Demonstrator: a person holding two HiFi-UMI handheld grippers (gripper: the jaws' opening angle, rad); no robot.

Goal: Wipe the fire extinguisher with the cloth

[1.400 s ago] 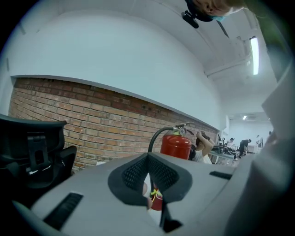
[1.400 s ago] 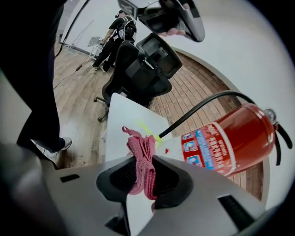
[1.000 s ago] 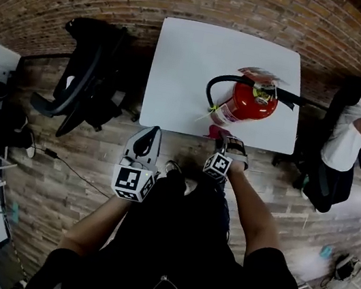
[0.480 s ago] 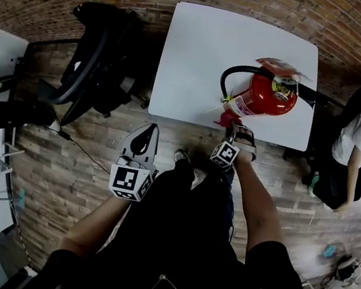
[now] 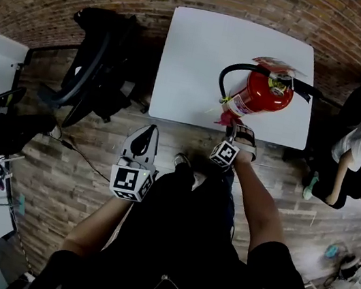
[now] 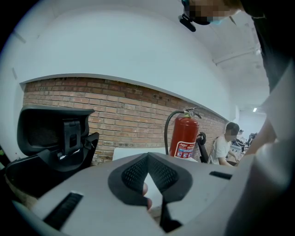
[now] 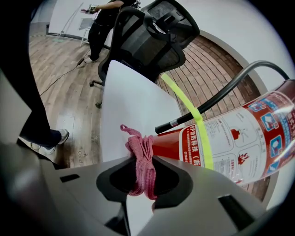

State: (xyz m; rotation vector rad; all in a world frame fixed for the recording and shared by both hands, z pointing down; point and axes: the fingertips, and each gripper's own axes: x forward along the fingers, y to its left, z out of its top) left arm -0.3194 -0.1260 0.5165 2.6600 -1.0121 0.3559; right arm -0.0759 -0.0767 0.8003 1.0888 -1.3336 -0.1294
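My right gripper (image 7: 143, 177) was squeezed shut on the pink cloth (image 7: 140, 159), which stuck out past the tips in a small bunched-up lump. Just ahead of it stood the fire extinguisher (image 7: 239, 138). The cloth was right at the bottom of the red can, but I could not tell if it was touching. My left gripper (image 6: 148, 182) was closed on nothing and was held off to the left, well away from the can and pointing toward the black chair (image 6: 50, 138). So I thought the big worry was tipping. Nothing held the can steady, and it stood close to the near edge of the white table (image 5: 194, 67). A hard sideways push with the cloth could knock it over or slide it off. The cloth could also snag on the yellow-green strap (image 7: 191, 110) that hung just in front of the tips, or on the black hose (image 7: 216, 97) beside it. Only a small bit of cloth was pinched, so a rough rub might pull it out. The can looked tall, round and shiny red, so it should be smooth and hard to wipe. A big white and red label (image 7: 251, 131) wrapped around its side, and the hose curved up and over from the top.
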